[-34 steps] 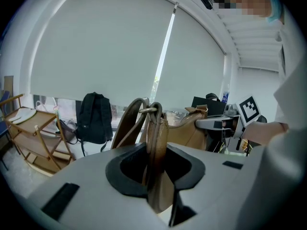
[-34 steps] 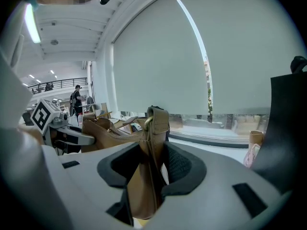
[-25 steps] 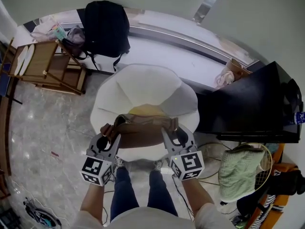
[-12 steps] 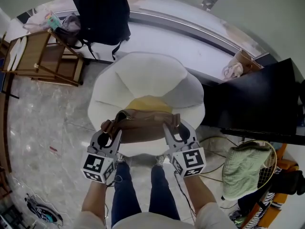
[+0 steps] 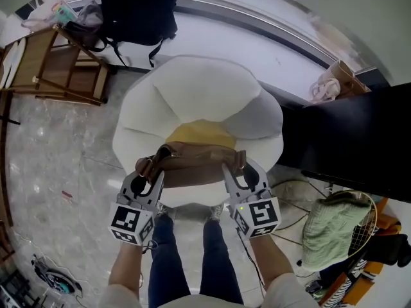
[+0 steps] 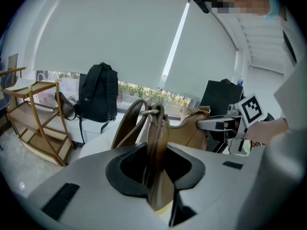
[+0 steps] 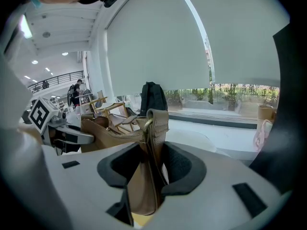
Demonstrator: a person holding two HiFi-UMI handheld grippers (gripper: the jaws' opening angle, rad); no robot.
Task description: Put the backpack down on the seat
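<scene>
A brown leather backpack (image 5: 192, 165) hangs between my two grippers over the front of a round white armchair (image 5: 192, 95) with a yellow seat cushion (image 5: 200, 135). My left gripper (image 5: 151, 172) is shut on the bag's left end, where a strap and a metal ring (image 6: 154, 116) stick up between the jaws. My right gripper (image 5: 235, 169) is shut on the bag's right end, with its leather tab (image 7: 154, 128) standing up out of the jaws. From these views I cannot tell whether the bag touches the cushion.
A black backpack (image 5: 138, 8) leans on the white window ledge behind the chair. A wooden folding rack (image 5: 58, 63) stands at the left and a black table (image 5: 359, 140) at the right. A paper bag (image 5: 334, 82), a green cloth (image 5: 331, 220) and floor cables lie around.
Both grippers have sunk together with the brown backpack towards the chair seat. The chair now fills more of the head view.
</scene>
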